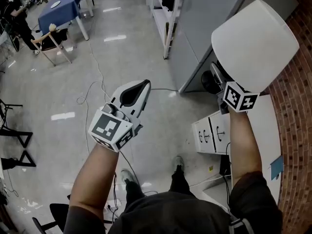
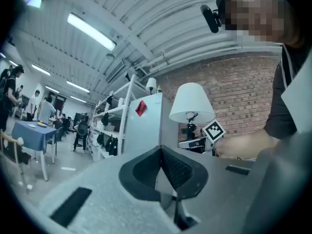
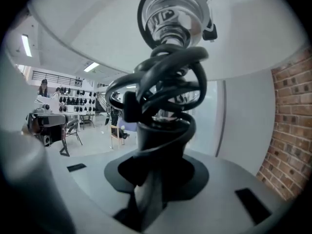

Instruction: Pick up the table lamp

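The table lamp hangs in the air in my right gripper [image 1: 219, 83], which is shut on its dark stem [image 3: 163, 145] just below the shade. Its white shade [image 1: 254, 42] is up at the right of the head view and fills the top of the right gripper view [image 3: 87, 28]. A black cable [image 3: 161, 84] is coiled around the stem under the chrome socket [image 3: 171, 11]. My left gripper [image 1: 141, 88] is raised over the floor to the left of the lamp, shut and holding nothing [image 2: 161, 165]. From it the lamp shade [image 2: 191, 103] shows ahead to the right.
A white drawer unit [image 1: 211, 133] and white tabletop [image 1: 265, 130] stand below the lamp by the brick wall [image 1: 295, 126]. A tall grey cabinet [image 1: 209, 18] and a white shelf rack [image 1: 163, 13] lie ahead. Cables [image 1: 92, 89] trail over the floor; a blue table [image 1: 63, 8] stands far left.
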The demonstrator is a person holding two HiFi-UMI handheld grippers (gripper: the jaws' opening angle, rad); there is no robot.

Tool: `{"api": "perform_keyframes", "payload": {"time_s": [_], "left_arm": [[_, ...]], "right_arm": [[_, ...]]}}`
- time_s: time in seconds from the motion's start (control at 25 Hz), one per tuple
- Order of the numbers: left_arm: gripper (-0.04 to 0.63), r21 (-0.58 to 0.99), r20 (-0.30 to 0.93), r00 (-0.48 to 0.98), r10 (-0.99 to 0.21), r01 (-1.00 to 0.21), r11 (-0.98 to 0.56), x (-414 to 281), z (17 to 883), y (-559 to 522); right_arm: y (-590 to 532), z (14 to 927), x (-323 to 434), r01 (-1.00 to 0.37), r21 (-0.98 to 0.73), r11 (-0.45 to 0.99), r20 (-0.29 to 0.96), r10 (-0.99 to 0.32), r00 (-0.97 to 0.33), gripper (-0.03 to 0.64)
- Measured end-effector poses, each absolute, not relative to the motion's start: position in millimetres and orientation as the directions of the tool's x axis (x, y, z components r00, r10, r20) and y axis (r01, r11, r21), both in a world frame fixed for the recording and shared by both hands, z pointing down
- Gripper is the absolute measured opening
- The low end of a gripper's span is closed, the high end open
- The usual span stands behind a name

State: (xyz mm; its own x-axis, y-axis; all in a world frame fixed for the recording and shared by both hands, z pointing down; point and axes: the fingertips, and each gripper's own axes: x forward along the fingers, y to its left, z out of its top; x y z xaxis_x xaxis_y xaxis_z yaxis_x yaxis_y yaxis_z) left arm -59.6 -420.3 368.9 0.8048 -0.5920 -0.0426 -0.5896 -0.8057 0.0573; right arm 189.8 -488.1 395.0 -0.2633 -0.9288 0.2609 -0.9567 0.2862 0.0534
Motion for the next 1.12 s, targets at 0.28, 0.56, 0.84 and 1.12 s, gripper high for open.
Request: {"api": "perform_keyframes", "payload": {"time_s": [0.28,0.56,0.84,1.12], "left_arm": [[-0.002,0.035,-0.036,0.755,-0.654,-0.653,-0.756,-115,333,-421],[-0.002,0.037,-0.025,0.714,-0.699,-0.698,-0.715,-157,309,-419],[-0.002,0.045,-0.009,0.685,-0.729,-0.728,-0.684,-186,296,-416],[-0.002,0.049,0.016,0.647,-0.763,-0.762,-0.645,-218,290,-415]], "right_arm": [[-504,363,112,-0.92,0.062,0.387,0.283,-0.891,-0.356,0.107],[-507,335,53,-0.884,0.093,0.459,0.302,-0.859,-0.414,0.107],[-506,324,5,-0.852,0.09,0.516,0.306,-0.828,-0.47,0.107],[-504,316,-28,-0.822,0.088,0.562,0.306,-0.801,-0.515,0.109]]}}
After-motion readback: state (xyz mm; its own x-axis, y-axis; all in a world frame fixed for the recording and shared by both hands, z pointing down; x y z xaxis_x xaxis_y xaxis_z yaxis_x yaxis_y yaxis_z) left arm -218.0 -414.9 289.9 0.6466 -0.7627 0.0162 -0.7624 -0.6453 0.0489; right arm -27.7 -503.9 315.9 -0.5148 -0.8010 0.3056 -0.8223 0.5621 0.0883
